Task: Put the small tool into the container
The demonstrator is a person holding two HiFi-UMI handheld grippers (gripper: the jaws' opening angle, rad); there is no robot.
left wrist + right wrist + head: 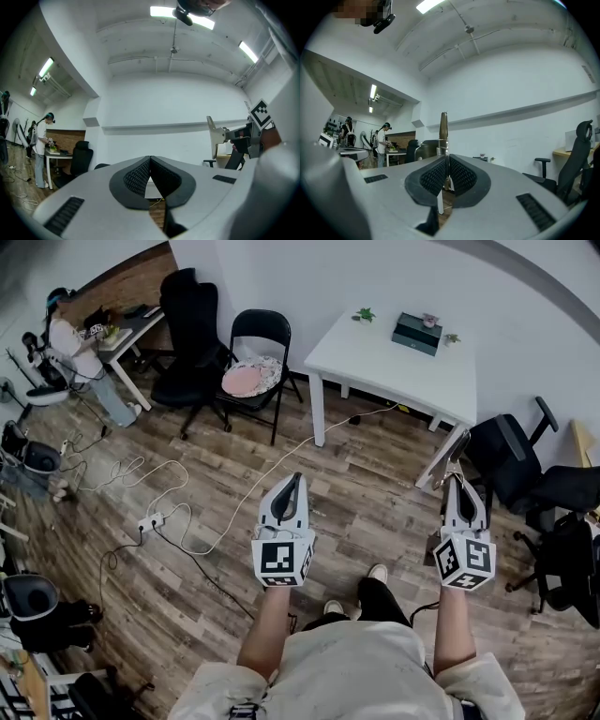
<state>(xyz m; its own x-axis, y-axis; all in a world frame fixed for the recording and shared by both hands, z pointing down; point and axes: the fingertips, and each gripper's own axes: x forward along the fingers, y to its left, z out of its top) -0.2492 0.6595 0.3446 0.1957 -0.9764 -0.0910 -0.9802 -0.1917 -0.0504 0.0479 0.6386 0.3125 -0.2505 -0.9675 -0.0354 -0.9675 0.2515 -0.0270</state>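
Note:
Both grippers hang above the wooden floor, short of the white table [375,357]. My right gripper [457,478] is shut on a small flat-bladed tool [446,459], whose pale blade sticks out beyond the fingertips toward the table. In the right gripper view the tool [443,129] stands edge-on, pinched between the pads of that gripper [446,165]. The left gripper view shows the same tool [215,136] off to the right. My left gripper [296,478] is shut with nothing in it, its pads meeting [150,160]. A dark green box-like container [417,332] rests on the table's far side.
A folding chair with a pink cushion [251,376] and a black office chair [192,329] stand left of the table. More black chairs [525,470] sit at the right. Cables and a power strip [150,520] lie on the floor at left. A person [80,352] works at a far desk.

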